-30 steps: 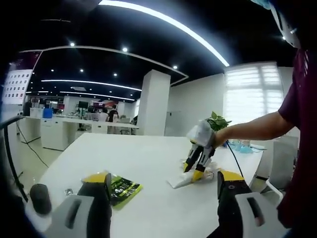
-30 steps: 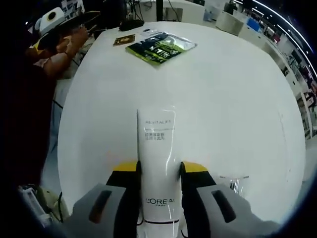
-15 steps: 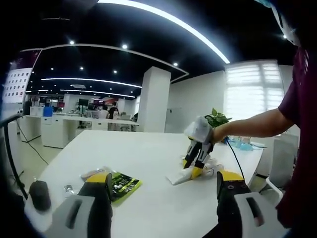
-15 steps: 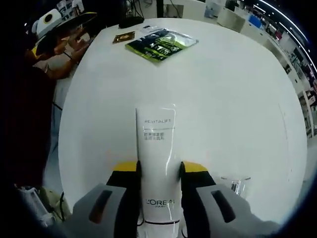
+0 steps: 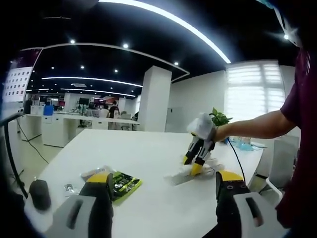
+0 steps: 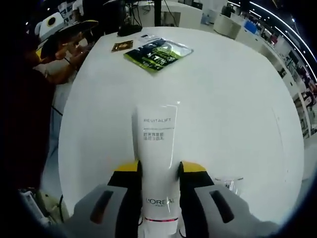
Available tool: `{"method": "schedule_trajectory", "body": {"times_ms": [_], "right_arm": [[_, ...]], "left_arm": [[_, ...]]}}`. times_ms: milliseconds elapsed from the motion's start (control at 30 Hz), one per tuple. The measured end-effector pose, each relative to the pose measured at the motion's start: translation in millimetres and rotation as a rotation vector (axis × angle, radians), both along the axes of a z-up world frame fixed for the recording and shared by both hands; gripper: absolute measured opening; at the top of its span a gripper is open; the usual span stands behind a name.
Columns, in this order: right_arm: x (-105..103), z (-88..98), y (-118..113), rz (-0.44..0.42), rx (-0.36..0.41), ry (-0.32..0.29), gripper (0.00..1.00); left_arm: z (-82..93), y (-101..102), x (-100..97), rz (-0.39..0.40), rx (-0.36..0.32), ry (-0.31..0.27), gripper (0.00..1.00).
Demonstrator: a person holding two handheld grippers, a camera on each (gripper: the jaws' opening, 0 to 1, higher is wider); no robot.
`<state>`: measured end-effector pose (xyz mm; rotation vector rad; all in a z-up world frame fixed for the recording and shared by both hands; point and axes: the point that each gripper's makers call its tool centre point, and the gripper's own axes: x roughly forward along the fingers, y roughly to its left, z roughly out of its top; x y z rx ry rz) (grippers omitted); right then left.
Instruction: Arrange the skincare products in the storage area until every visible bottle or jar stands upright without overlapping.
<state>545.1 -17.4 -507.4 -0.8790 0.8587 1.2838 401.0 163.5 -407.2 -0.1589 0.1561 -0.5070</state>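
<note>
Right tool [image 6: 159, 173]: you clamp its jaws on the white tube [image 6: 157, 163], low near the cap.
Tube: lies flat on the white table [image 6: 237, 109], pointing away from you.
Left tool [image 5: 161, 191]: your jaws gape wide, holding nothing, above the table's near edge.
Green packet [image 6: 157, 53]: far side, well apart from the tube.

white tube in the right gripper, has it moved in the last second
Yes. In the left gripper view, the right gripper has risen slightly against the table, lifting the white tube at its capped end; the crimped end seems still down.
</note>
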Motion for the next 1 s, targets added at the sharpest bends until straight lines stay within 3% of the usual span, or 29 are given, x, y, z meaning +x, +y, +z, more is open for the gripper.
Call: {"method": "schedule_trajectory", "body": {"times_ms": [267, 567, 633, 800, 1000], "right_arm": [[5, 12.0, 1, -0.021, 0.050, -0.043, 0.26], [17, 37.3, 5, -0.085, 0.169, -0.094, 0.25], [24, 45.3, 7, -0.135, 0.213, -0.117, 0.25], [28, 54.4, 9, -0.152, 0.253, -0.154, 0.25], [33, 69.0, 14, -0.198, 0.327, -0.163, 0.24]], "left_arm": [[-2.2, -1, 0.5, 0.000, 0.003, 0.006, 0.87], [-0.7, -2, 1.9, -0.001, 0.007, -0.007, 0.85], [-1.7, -2, 2.2, -0.002, 0.009, -0.005, 0.85], [-2.4, -4, 2.3, -0.004, 0.008, 0.000, 0.85], [-4.2, -6, 2.2, -0.010, 0.014, 0.007, 0.85]]}}
